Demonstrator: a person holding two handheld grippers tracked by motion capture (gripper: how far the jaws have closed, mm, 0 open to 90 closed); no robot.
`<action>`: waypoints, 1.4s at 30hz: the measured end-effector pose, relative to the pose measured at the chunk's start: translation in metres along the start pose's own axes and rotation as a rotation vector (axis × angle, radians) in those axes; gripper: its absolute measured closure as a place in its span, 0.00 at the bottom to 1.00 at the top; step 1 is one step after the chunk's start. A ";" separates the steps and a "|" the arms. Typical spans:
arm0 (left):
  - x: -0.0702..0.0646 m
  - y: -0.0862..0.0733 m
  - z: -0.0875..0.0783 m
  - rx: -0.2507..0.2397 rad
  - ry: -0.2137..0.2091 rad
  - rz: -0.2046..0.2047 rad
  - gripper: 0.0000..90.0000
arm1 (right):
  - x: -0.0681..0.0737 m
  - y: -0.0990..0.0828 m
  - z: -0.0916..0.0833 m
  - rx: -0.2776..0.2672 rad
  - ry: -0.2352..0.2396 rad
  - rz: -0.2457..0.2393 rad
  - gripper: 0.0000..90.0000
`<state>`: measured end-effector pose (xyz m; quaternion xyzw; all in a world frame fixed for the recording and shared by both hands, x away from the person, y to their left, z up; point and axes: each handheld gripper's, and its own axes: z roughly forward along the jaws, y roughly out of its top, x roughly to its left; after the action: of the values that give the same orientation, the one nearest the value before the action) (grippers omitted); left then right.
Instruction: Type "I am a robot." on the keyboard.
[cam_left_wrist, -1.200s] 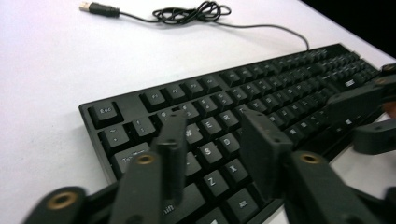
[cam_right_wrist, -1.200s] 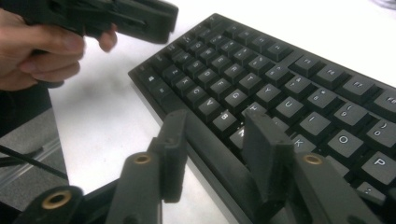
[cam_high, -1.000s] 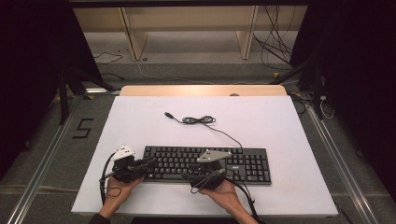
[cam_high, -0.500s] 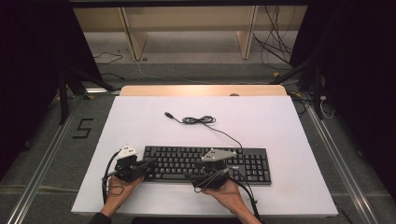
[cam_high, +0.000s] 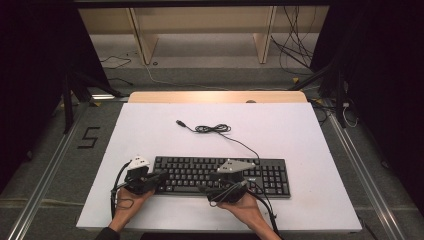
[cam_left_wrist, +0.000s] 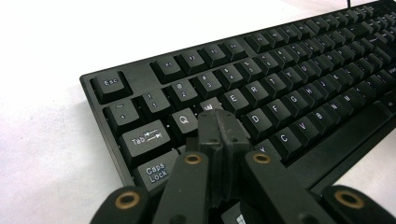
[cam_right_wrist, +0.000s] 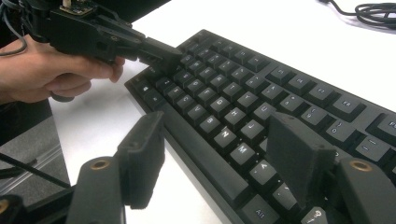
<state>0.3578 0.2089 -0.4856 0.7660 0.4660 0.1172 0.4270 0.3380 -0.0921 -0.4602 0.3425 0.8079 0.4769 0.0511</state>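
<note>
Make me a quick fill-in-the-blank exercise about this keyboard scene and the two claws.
1. The left claw has its jaws ____ together, tip over the W key.
2. The right claw has its jaws ____, straddling the keyboard's front edge.
3. The keyboard's cable lies coiled on the ____ table.

Missing words: shut; open; white

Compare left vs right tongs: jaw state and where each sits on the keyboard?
Left tongs are shut, tips pressed together over the W key; right tongs are open. Left sit at the keyboard's Esc end; right straddle its front edge near the middle. Both are black, hand-held, low over the keys.
</note>
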 end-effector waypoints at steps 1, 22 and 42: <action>0.000 0.000 0.000 0.000 0.000 0.000 0.99 | 0.000 0.000 0.000 0.000 0.000 0.000 0.42; 0.002 0.000 0.002 0.020 -0.008 -0.010 0.99 | 0.000 0.000 0.000 -0.001 -0.003 0.001 0.42; -0.005 0.002 -0.013 -0.084 -0.065 -0.017 0.78 | 0.001 -0.001 0.003 0.003 -0.006 -0.005 0.43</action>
<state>0.3488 0.2114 -0.4746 0.7468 0.4530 0.1078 0.4748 0.3384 -0.0898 -0.4621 0.3419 0.8093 0.4746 0.0541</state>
